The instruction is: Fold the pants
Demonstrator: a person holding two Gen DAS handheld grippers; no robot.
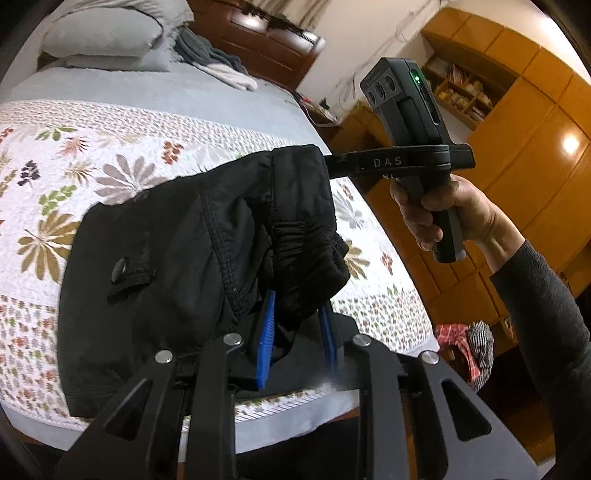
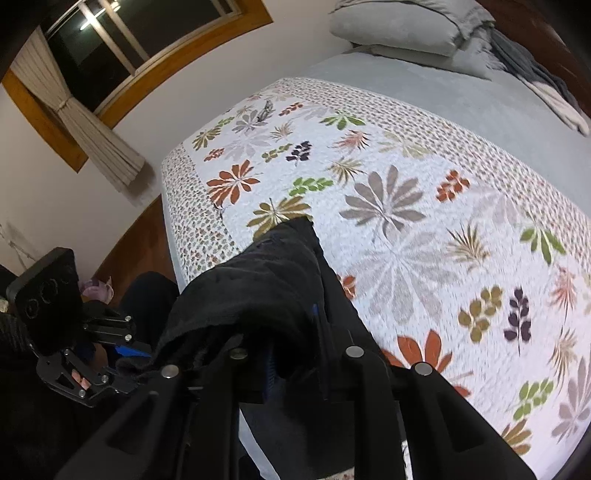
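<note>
Left gripper (image 1: 297, 325): closed on a bunched fold of the pants (image 1: 177, 251), black cloth pinched between 2 blue pads (image 1: 266, 332).
Right gripper (image 2: 295, 347): closed on the pants (image 2: 258, 295) too, cloth heaped over the fingers, only slivers of blue pad visible.
Right gripper, seen from the left wrist (image 1: 402, 162): fingers hidden in the waistband edge, a hand (image 1: 443, 214) round the grip, grey sleeve (image 1: 546, 317) behind.
Left gripper, seen from the right wrist (image 2: 125, 350): low at left, by the bed's edge, fingers lost in cloth.
Pants: black, held up between both grippers at the near edge of the bed, a button tab (image 1: 127, 277) showing, lower part draped on the quilt.
Quilt (image 2: 406, 206): white, printed with leaves in rust, green, grey and purple, dotted border; covers the near part of the bed.
Sheet (image 2: 424, 88): pale grey, beyond the quilt.
Pillows (image 2: 399, 26): 2, grey, stacked at the head, crumpled clothes (image 1: 218, 62) beside them.
Headboard (image 1: 258, 40): dark wood.
Room: window (image 2: 122, 40) with wooden frame and tied curtain (image 2: 92, 125); orange-brown cupboards (image 1: 535, 110) with an open shelf; checked cloth (image 1: 469, 347) on the floor beside the bed.
</note>
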